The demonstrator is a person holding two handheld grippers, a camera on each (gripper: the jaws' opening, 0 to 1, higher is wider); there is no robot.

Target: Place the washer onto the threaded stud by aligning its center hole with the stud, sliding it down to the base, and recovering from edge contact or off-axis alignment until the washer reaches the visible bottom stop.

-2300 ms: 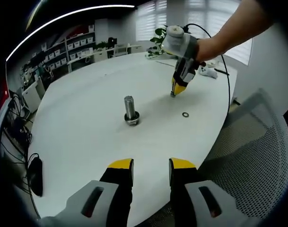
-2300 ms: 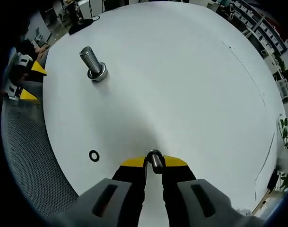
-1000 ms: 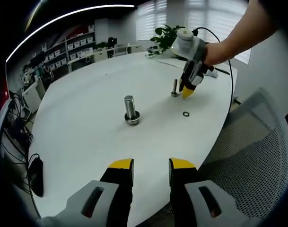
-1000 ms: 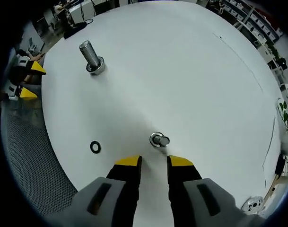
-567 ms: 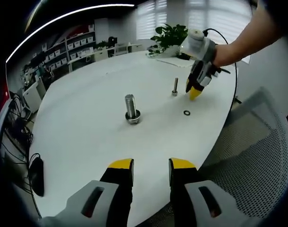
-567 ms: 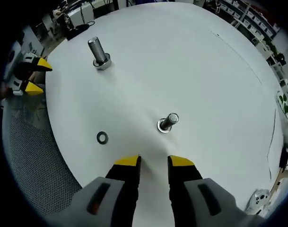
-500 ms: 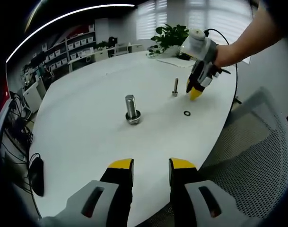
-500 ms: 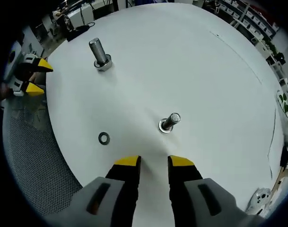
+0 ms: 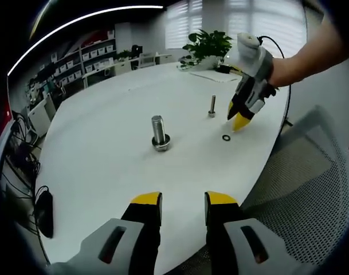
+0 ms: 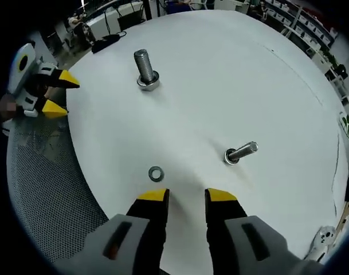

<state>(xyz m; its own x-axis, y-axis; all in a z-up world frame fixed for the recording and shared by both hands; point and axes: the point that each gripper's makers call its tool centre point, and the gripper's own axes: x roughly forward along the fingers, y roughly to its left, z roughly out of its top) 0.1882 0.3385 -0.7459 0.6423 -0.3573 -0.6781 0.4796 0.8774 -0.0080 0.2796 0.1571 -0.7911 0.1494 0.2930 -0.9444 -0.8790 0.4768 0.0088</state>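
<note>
Two hand-held grippers work over a round white desk (image 10: 231, 69). The right hand-held gripper (image 10: 186, 196) hovers with jaws narrowly parted and empty, just behind a small washer (image 10: 156, 173) lying flat near the desk edge. The slim threaded stud (image 10: 240, 153) stands upright, well apart from it. A larger bolt (image 10: 145, 70) stands farther off. The left hand-held gripper (image 9: 183, 199) waits at the desk's near edge, jaws narrowly apart, empty. The washer looks thin, though it is small here, so a flat grip may slip off its rim or push it off the desk edge.
</note>
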